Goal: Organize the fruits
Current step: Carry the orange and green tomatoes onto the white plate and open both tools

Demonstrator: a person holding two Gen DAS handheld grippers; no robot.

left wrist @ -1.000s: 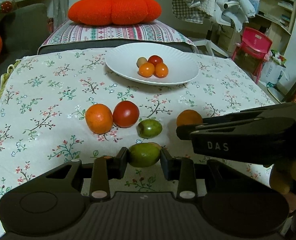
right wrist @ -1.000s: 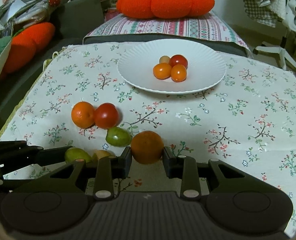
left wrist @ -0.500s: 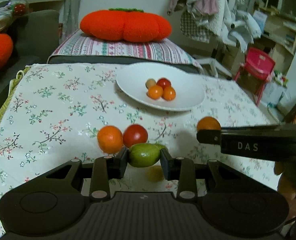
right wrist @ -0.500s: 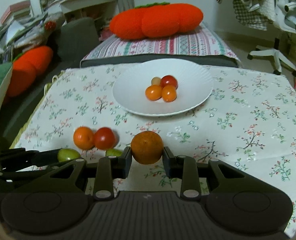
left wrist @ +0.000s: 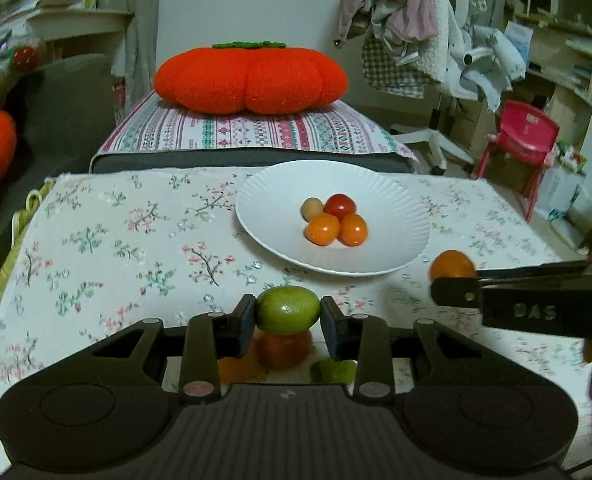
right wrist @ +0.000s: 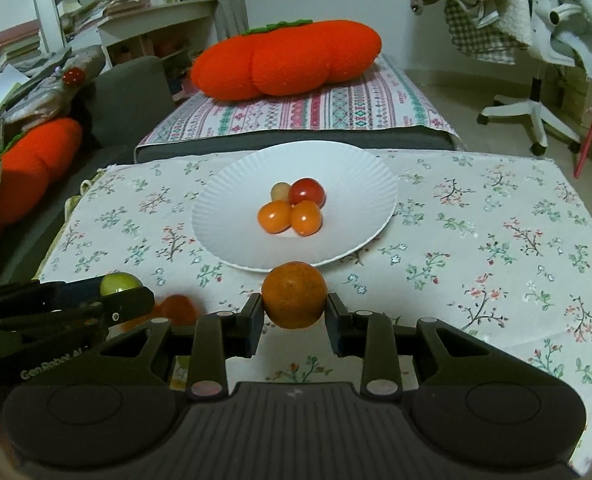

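Left gripper (left wrist: 288, 316): pinching a green fruit (left wrist: 288, 309) across its long axis, one pad at each end; fruit clear of the cloth, above the desk's near edge.
Right gripper (right wrist: 294, 312): pinching an orange (right wrist: 294, 294) at its widest part; carried off the surface, just short of the near rim of the white plate (right wrist: 232, 216).
Plate: sits toward the far edge of the desk, roughly mid-width. Holds four small fruits in a tight cluster at centre: two orange, one red, one pale.
Floral tablecloth (left wrist: 116, 248): covers the desk; under the left gripper a red fruit (left wrist: 283, 349) and a blurred green one (left wrist: 333, 371) lie near the near edge.
Step in hand (judgement): carrying both held fruits to the plate for release.
Doing it well: approach over the near rim with clearance, since a paper-thin lip looks easy to tip. Lower each fruit onto bare plate beside the cluster, not on top of it, so nothing gets knocked rolling. Set down until the fruit bears on the plate, then part the fingers slowly.
Arm spacing: grippers are side by side; stagger the two placements, orange first as it is nearer.
Risk: round fruit may roll toward the rim on release.
Remaining: loose fruits at the near edge not yet collected.
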